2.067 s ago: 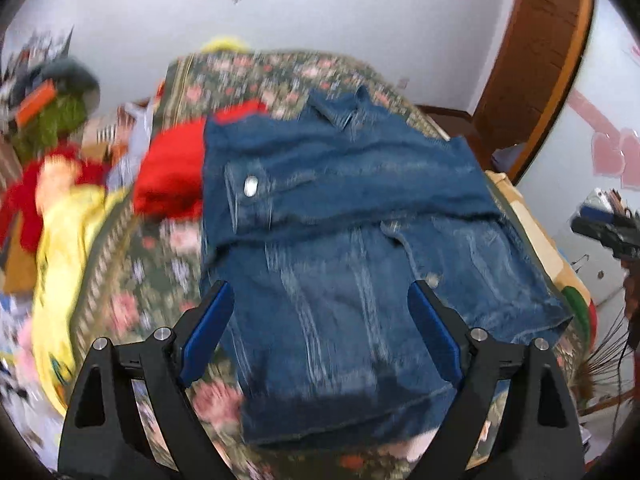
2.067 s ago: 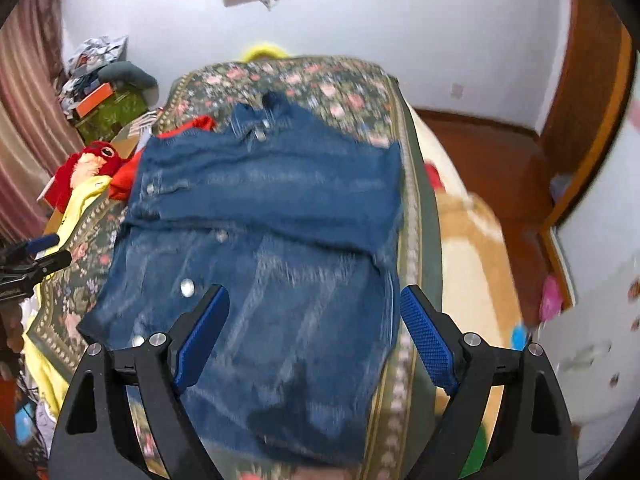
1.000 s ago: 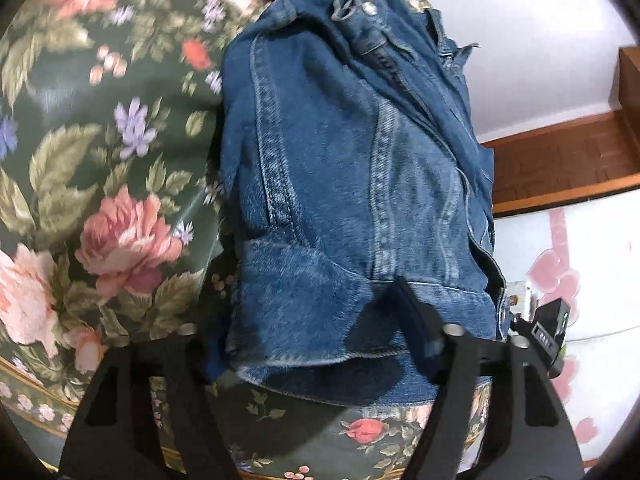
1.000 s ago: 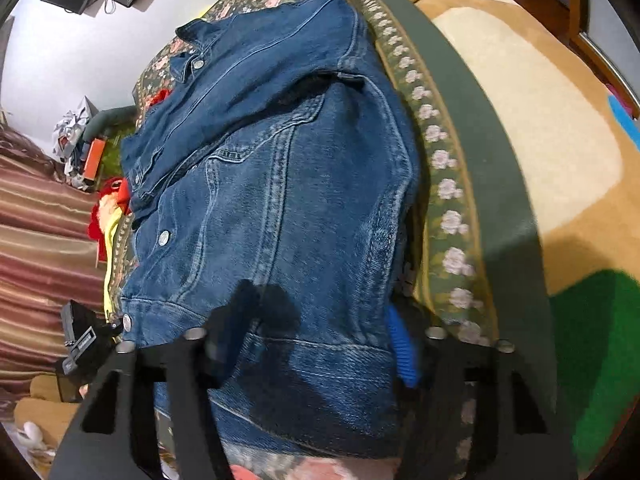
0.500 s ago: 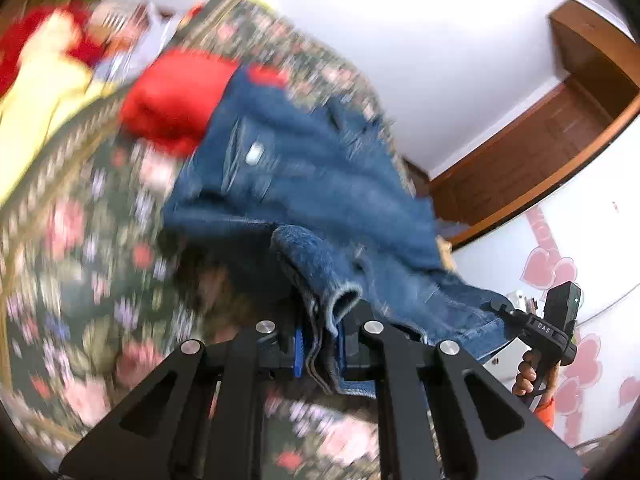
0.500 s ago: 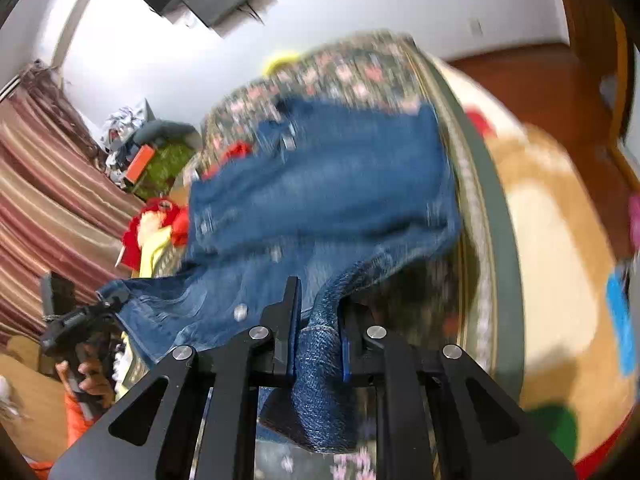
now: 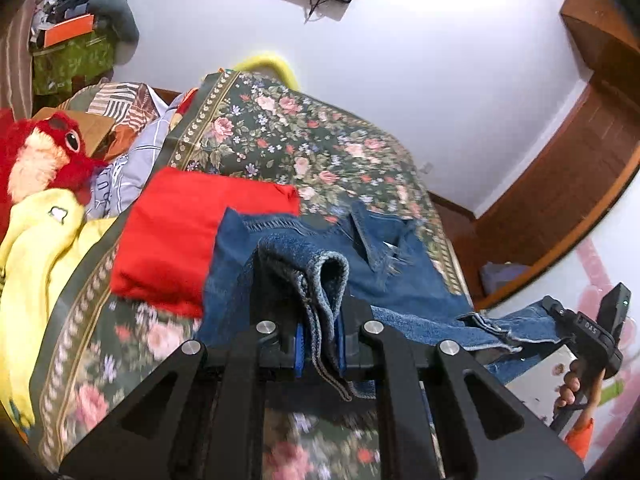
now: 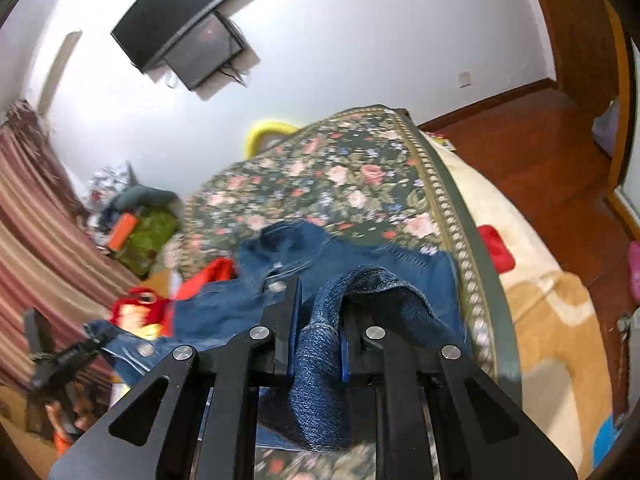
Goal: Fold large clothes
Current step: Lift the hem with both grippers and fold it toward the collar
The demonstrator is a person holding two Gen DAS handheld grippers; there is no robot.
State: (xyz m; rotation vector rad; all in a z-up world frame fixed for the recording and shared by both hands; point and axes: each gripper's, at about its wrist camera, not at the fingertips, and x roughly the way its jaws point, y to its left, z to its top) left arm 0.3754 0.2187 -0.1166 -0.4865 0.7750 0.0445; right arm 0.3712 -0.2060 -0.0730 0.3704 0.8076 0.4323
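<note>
A blue denim jacket (image 7: 400, 280) lies on the floral bedspread (image 7: 304, 136), its near hem lifted off the bed. My left gripper (image 7: 319, 344) is shut on the hem's left corner, which bunches between the blue pads. My right gripper (image 8: 318, 344) is shut on the hem's right corner of the jacket (image 8: 360, 264). The hem stretches between the two grippers. The right gripper also shows at the right edge of the left wrist view (image 7: 592, 332), and the left gripper at the left edge of the right wrist view (image 8: 60, 356).
A folded red garment (image 7: 188, 240) lies left of the jacket. A red plush toy (image 7: 44, 152) and a yellow cloth (image 7: 36, 256) lie beside the bed's left edge. A wooden door (image 7: 592, 128) and wood floor (image 8: 552, 168) are at the right. Screens (image 8: 180, 36) hang on the wall.
Both grippers closed on the hem corners, lifted them off the bed and carried them toward the collar. The jacket's lower half now hangs raised between the grippers.
</note>
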